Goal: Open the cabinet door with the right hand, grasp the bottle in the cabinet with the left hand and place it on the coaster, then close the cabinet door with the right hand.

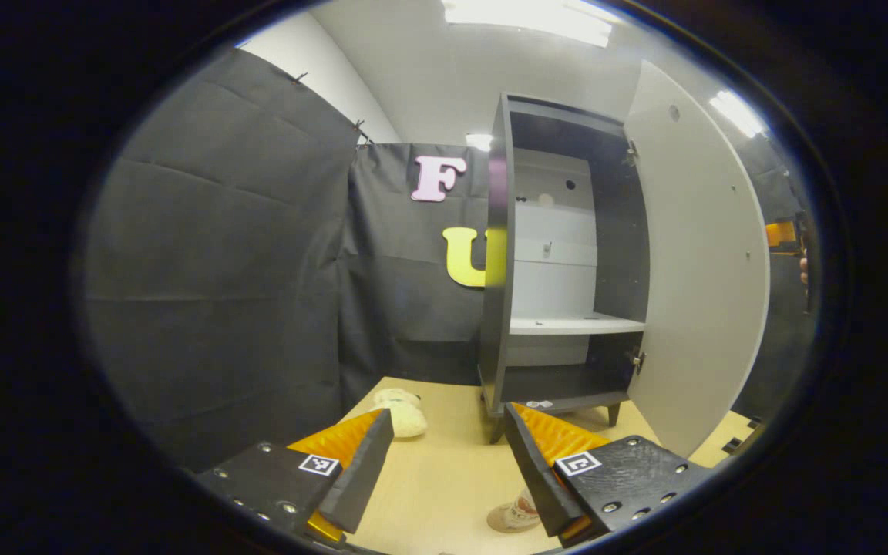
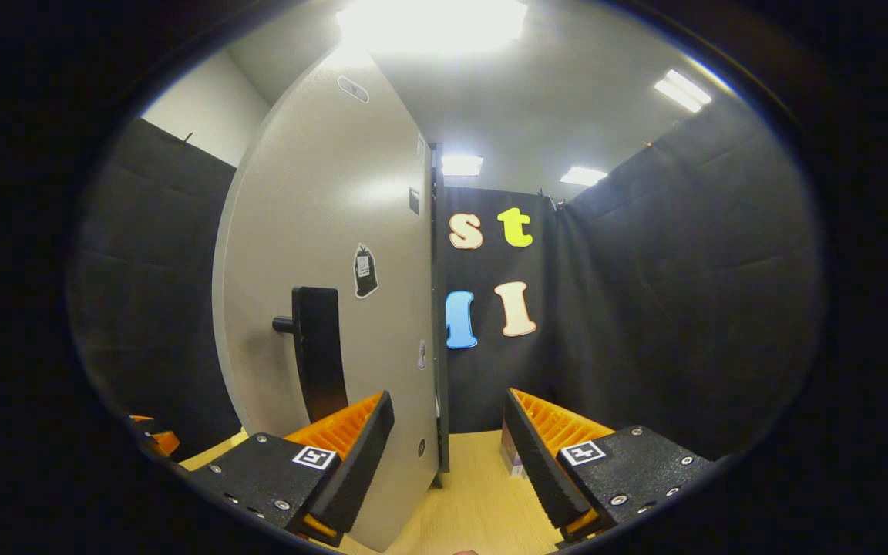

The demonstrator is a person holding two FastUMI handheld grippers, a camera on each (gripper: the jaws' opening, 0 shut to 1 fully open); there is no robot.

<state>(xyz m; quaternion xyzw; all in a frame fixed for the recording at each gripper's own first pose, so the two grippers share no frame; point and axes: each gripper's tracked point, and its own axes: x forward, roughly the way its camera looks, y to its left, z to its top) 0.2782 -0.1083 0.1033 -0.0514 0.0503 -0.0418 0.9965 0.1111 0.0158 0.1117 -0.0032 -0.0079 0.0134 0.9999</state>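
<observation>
1. Cabinet stands dark and tall at the far end of the wooden table, raised on short legs, its interior open to the left gripper view, with a pale shelf across the lower half and a pale back panel behind it.
2. Its door is swung wide open to the right; in the right gripper view the same door's outer face rises close on the left, carrying a dark handle and a small dark sticker.
3. No bottle can be made out on the shelf or the cabinet floor.
4. Near the bottom of the left gripper view a small pale object with a printed band sits on the table, partly hidden behind one finger; whether it is the bottle on its coaster I cannot tell.
5. A cream plush toy lies on the table to the left of the cabinet.
6. The left gripper hovers over the table with its jaws spread wide, holding nothing.
7. The right gripper is likewise wide apart and empty, with the door's edge showing between its fingers and the handle just beyond its left finger.
</observation>
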